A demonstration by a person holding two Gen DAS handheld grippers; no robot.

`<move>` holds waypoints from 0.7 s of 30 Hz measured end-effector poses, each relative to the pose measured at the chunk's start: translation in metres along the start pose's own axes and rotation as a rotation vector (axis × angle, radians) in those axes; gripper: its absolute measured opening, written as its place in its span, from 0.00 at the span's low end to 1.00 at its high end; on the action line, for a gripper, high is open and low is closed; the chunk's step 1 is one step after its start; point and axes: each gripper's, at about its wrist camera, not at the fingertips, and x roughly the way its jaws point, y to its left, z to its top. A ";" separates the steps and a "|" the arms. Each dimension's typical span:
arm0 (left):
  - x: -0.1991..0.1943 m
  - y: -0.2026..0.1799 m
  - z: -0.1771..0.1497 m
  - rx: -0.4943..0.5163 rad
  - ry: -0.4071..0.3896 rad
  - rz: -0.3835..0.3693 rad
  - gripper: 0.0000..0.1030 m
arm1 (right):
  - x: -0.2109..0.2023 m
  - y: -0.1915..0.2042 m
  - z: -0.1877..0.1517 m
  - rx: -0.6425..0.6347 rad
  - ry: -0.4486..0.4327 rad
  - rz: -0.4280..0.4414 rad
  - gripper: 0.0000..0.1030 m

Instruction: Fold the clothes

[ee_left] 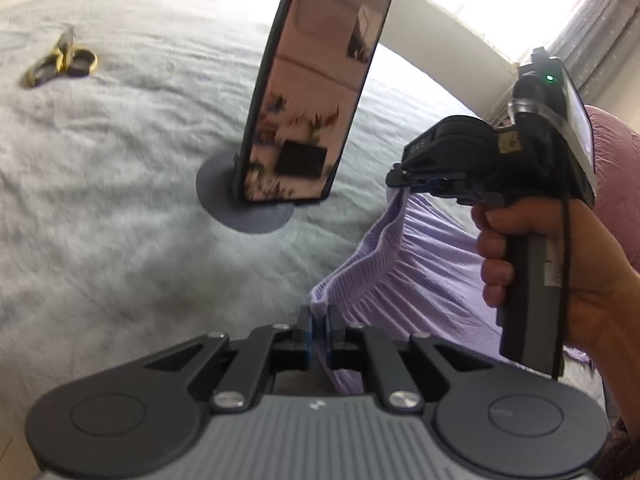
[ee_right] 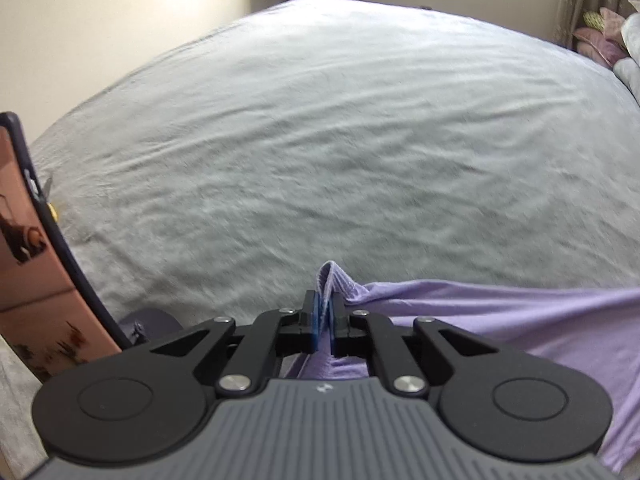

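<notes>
Pinching the one lilac garment (ee_left: 392, 264) by its ribbed hem: left gripper (ee_left: 319, 320) and right gripper (ee_right: 325, 316), both jaws pressed together on cloth. Garment hangs right of the 1 propped phone (ee_left: 316, 88); 1 pr scissors (ee_left: 64, 62) far left of it.

Overexposed window (ee_left: 500, 4) glare, soft daylight, slight blur, fisheye-bent edges

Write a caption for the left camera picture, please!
Both grippers, left gripper and right gripper, pinch a lilac garment over a grey bedspread.
</notes>
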 end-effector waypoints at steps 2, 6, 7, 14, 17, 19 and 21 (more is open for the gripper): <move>-0.002 0.002 0.002 0.007 -0.020 0.020 0.05 | 0.002 0.003 0.003 0.010 -0.005 0.022 0.06; 0.000 0.008 0.009 0.014 -0.041 0.055 0.05 | 0.012 0.007 0.004 0.050 -0.007 0.061 0.06; 0.003 0.010 0.010 0.009 -0.030 0.058 0.06 | 0.016 0.007 0.004 0.057 0.001 0.061 0.06; 0.021 0.014 0.010 0.018 0.042 0.088 0.08 | 0.037 0.009 -0.005 0.071 0.021 0.078 0.15; 0.023 0.012 0.011 0.036 0.056 0.091 0.14 | 0.036 0.011 -0.004 0.065 0.033 0.087 0.27; 0.020 0.010 0.011 0.040 0.043 0.090 0.23 | 0.031 0.008 -0.004 0.071 0.032 0.113 0.50; 0.016 0.008 0.011 0.046 0.023 0.097 0.36 | 0.024 0.004 -0.003 0.078 0.028 0.137 0.52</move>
